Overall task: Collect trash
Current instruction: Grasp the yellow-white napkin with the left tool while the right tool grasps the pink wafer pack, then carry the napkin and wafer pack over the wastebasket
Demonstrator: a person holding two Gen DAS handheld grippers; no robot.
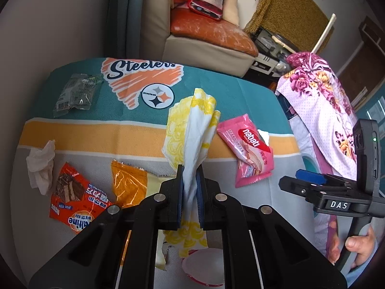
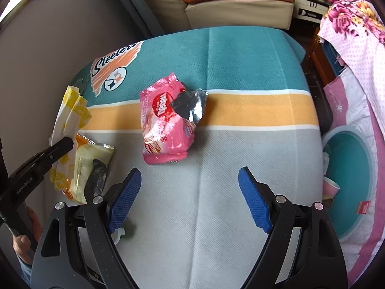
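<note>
My left gripper (image 1: 190,175) is shut on a yellow-and-white paper napkin (image 1: 192,130) and holds it above the cloth-covered table (image 1: 154,130); the napkin also shows in the right wrist view (image 2: 72,110). My right gripper (image 2: 190,175) is open and empty above the grey part of the cloth, just short of a pink Nabati wafer wrapper (image 2: 166,122) that also shows in the left wrist view (image 1: 247,149). Other trash lies on the table: an orange-red snack wrapper (image 1: 74,200), an orange-and-cream wrapper (image 1: 130,183), a crumpled white tissue (image 1: 41,163) and a clear green wrapper (image 1: 77,91).
A teal bin (image 2: 349,168) with a pink cup inside stands right of the table, under floral fabric (image 2: 356,33). A sofa (image 1: 207,31) is behind the table. A white disc (image 1: 204,267) lies near the table's front edge.
</note>
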